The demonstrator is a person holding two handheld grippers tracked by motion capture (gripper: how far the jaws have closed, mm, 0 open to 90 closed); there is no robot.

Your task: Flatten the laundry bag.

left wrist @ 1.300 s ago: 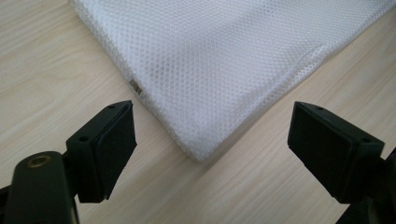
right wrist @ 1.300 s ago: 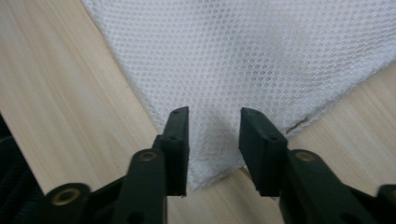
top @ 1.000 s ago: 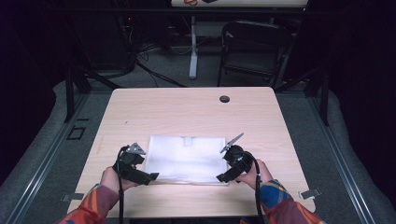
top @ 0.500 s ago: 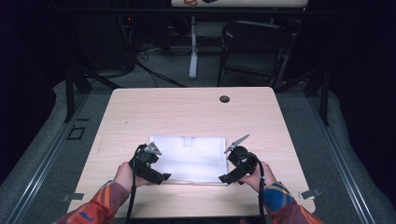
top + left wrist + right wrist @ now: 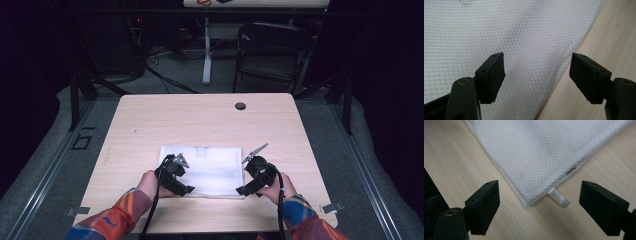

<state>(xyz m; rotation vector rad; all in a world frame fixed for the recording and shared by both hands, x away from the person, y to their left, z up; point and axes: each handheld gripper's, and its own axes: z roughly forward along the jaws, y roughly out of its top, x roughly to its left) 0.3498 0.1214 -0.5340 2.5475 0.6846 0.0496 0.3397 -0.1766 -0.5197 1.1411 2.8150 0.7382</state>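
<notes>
Mesh bag (image 5: 202,170): a white, flat rectangle of netted fabric, lying on the near half of the table (image 5: 150,120), long side across, between the two hands.

Left gripper (image 5: 176,176): positioned over the bag's near left corner. In the left gripper view its jaws straddle the bag's edge (image 5: 564,60), one pad over mesh, the other over bare wood. The jaws have just been closing but remain released; neither pad presses the fabric. This straddle suits a pinch on the hem.

Right gripper (image 5: 252,182): held at the near right corner. In the right gripper view its jaws stand wide and released, framing the corner (image 5: 527,201) and a small white ribbon tab (image 5: 559,197) that projects from it. Nothing is grasped.

Judgement: both corners are being lined up for a paired pickup, probably to lift or fold the bag.
</notes>
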